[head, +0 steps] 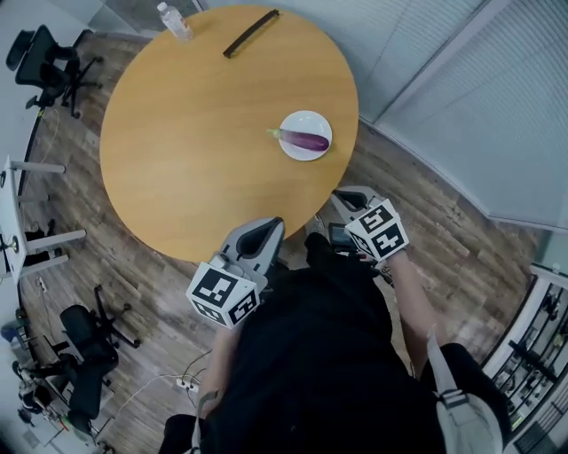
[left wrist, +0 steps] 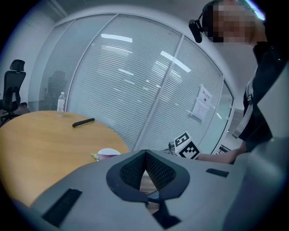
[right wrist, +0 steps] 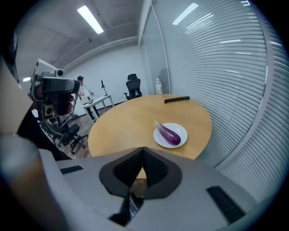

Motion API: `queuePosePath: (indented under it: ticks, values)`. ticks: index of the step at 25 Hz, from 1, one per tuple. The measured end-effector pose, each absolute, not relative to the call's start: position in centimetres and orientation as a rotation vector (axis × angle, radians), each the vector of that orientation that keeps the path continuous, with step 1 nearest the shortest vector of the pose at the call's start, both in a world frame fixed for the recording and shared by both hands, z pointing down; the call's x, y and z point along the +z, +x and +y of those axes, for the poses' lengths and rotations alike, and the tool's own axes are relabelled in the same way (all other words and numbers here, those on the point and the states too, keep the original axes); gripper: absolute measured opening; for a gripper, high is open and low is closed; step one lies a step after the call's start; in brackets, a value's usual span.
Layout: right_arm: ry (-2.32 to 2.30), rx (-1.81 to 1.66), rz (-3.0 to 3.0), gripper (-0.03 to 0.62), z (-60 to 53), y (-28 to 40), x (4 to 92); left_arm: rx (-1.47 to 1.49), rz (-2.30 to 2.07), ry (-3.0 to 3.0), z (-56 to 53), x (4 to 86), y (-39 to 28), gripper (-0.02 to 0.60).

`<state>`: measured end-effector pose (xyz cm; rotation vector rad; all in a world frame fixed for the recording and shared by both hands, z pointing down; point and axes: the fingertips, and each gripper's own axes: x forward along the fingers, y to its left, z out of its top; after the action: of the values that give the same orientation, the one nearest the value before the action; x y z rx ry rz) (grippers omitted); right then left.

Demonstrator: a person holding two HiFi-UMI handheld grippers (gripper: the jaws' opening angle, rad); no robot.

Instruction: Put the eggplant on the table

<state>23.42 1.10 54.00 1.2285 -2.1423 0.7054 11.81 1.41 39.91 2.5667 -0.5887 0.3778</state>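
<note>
At the far left a black chair stands on the floor, clear of the round desk. On the desk's far edge are a clear bottle, capped and upright, and just right of it a flat black bar; I can't tell how much is in the bottle. My left claw hangs at the near rim of the desk, clenched tip to tip with nothing between the pads, as its own view shows. Further right, close to the desk's right edge, sits a white plate, and the eggplant lies on its side across it, stem end pointing left. It is the only thing on the plate. My right claw is off the desk, over the floor near that edge, near the plate but apart from it. It is also clenched and empty, and in its view the eggplant shows ahead beyond the tips. As I judge it, nothing of the job is done yet: the eggplant is still on the plate and neither claw has it. What's left is to open a claw, reach in, take the eggplant, lift it off and lay it on bare wood, of which there is plenty to the left.
</note>
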Motion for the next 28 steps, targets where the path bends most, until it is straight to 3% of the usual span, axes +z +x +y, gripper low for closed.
queuePosePath:
  ticks: [28]
  values:
    - [1.635, 0.827, -2.340, 0.017, 7.0, 4.7, 40.3, 0.375, -0.094, 2.656, 2.8, 39.9, -2.4, 0.011]
